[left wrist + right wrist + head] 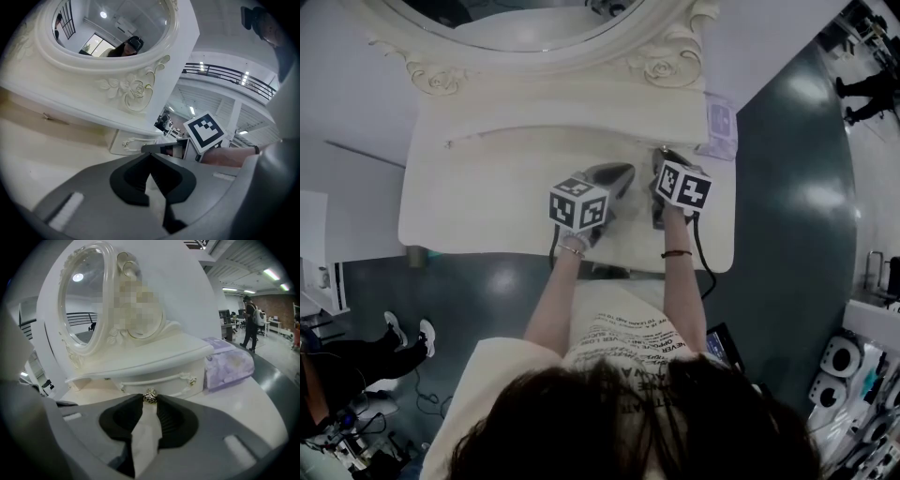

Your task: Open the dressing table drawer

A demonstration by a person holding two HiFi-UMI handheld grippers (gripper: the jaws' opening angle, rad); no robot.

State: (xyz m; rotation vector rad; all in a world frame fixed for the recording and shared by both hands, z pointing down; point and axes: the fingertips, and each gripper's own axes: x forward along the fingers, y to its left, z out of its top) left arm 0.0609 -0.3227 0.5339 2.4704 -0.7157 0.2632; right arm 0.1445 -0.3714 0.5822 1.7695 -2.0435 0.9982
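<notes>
Progress: early. The drawer [161, 380] of the dressing table [487, 197] sits flush under the mirror shelf, at 12 o'clock from your hands in the head view. No gap shows, so I judge the pull not yet made. Reach and grasp look done; the whole opening stroke is left.

Right gripper [150, 404]: jaws partly closed, pads pinching the small rose-shaped drawer knob [150, 396] at their very tips. It's a shallow bite, and I judge it could slip if you pull off-axis.

Left gripper [150, 159]: jaw tips meet, nothing between them. It hangs idle over the tabletop, just at 9 o'clock of the right one, nose aimed toward 1 o'clock.

Pose: both your forearms are stretched across the tabletop, right tool tipped down at the drawer front, left nearer level. A lilac patterned box [229, 366] stands at 3 o'clock of the drawer, clear of the pull line.
</notes>
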